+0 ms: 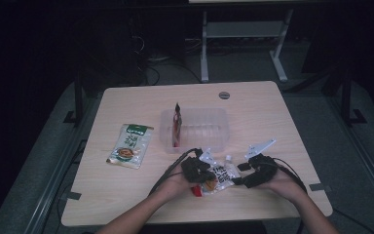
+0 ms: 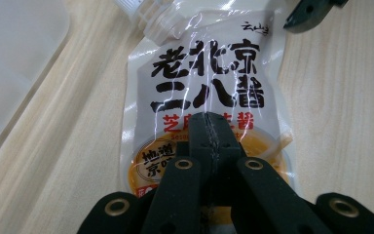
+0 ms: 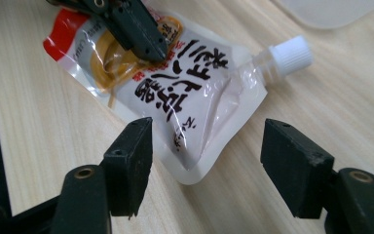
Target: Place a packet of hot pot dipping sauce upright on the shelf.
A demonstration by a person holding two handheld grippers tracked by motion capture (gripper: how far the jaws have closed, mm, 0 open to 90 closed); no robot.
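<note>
Pinching sauce pouch (image 2: 209,87) mid-body, left tool (image 2: 211,127), right tool (image 3: 207,161) spread at its edge

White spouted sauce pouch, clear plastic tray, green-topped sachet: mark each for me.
White spouted sauce pouch (image 3: 195,92): right gripper view, on its printed front.
Clear plastic tray (image 1: 205,127): high view, on its bare floor.
Green-topped sachet (image 1: 130,145): high view, on its middle.

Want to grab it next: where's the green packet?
High view: the green packet lies flat on the table's left side, just left of the clear tray.
</note>
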